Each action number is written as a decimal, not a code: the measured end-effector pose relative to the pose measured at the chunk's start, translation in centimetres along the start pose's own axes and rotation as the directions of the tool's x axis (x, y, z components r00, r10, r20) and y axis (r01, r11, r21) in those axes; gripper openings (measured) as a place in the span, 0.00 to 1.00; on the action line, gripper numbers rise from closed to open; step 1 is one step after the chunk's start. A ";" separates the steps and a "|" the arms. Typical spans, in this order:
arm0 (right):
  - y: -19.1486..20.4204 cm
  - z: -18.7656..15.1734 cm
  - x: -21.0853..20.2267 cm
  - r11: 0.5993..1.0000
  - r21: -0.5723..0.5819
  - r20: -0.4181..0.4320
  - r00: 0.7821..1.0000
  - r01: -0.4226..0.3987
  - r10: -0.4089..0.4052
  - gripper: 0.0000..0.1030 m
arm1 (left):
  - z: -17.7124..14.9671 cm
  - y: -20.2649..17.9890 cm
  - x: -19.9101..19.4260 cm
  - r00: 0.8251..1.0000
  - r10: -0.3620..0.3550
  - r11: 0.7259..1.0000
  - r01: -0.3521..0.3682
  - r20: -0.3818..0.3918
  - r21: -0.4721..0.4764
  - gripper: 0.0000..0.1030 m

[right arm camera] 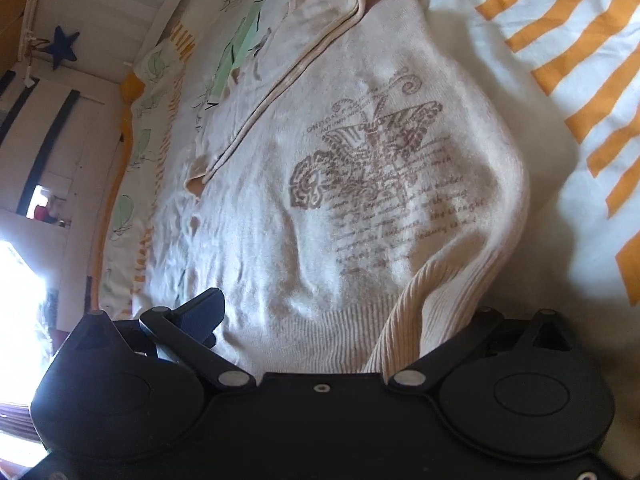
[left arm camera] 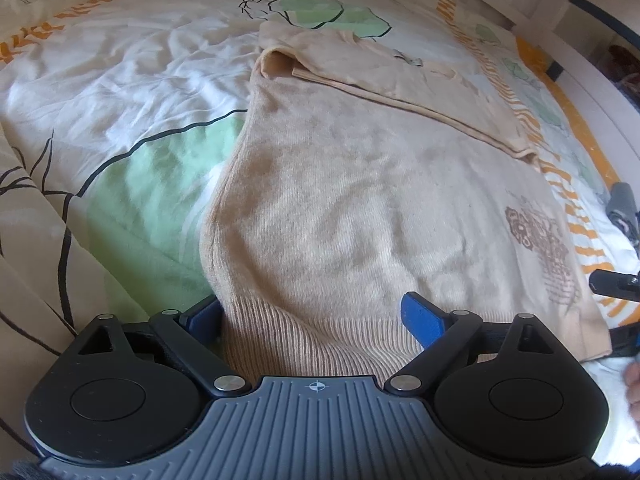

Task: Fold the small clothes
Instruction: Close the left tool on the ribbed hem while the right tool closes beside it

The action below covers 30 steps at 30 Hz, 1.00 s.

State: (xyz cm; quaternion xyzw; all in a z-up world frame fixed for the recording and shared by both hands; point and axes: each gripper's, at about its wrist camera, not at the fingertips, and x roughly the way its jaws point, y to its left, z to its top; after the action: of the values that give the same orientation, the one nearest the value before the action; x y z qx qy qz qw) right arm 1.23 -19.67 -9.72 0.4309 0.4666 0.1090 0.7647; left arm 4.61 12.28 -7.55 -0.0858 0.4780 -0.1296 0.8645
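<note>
A cream knit sweater (left arm camera: 360,200) lies flat on the bed, one sleeve (left arm camera: 400,88) folded across its upper part. A brown print (left arm camera: 540,248) marks its right side. My left gripper (left arm camera: 312,312) is open wide over the ribbed hem (left arm camera: 320,344); the hem lies between the blue fingers (left arm camera: 422,316), unpinched. In the right wrist view the same sweater (right arm camera: 280,220) shows its print (right arm camera: 372,168) and a curled hem corner (right arm camera: 420,300). My right gripper (right arm camera: 336,312) is open; its left finger (right arm camera: 204,312) shows, and the hem fold hides the other.
The bed sheet (left arm camera: 120,80) has green leaves and orange stripes, and is rumpled to the left of the sweater. A white bed rail (right arm camera: 100,20) with a blue star (right arm camera: 62,50) runs along the far side. Part of a hand (left arm camera: 632,384) shows at the right edge.
</note>
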 end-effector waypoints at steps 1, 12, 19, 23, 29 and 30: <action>-0.1 0.0 0.1 1.000 0.003 -0.003 1.000 -0.013 0.013 0.99 | 0.0 0.0 0.0 1.000 0.001 1.000 -0.001 0.001 -0.001 0.90; 1.3 -0.1 -0.6 0.985 -0.065 -0.031 0.987 0.158 -0.160 0.58 | 0.2 0.5 -0.9 0.999 0.042 0.999 -0.042 0.009 -0.017 0.58; 2.8 -0.8 -1.3 0.932 -0.202 -0.009 0.951 0.300 -0.308 0.17 | 0.6 1.1 -1.6 0.998 0.057 0.998 -0.057 -0.003 -0.035 0.19; 3.1 -0.7 -2.4 0.933 -0.206 0.037 0.955 0.295 -0.294 0.15 | 1.1 1.9 -2.3 1.000 -0.010 0.996 0.011 0.016 -0.088 0.08; 2.6 0.0 -4.0 0.952 -0.176 0.072 0.967 0.252 -0.243 0.15 | 1.6 2.2 -3.3 0.999 -0.009 0.995 0.013 0.035 -0.095 0.08; 2.6 0.0 -4.0 0.951 -0.176 0.077 0.967 0.255 -0.245 0.15 | 1.7 2.2 -3.3 0.999 -0.012 0.995 0.015 0.036 -0.097 0.08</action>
State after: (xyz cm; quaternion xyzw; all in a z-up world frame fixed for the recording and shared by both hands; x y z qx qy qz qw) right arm -0.28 -20.37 -5.22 0.2987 0.4844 0.0424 0.8212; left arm 4.67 15.42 -4.60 -0.1332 0.4679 -0.1106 0.8667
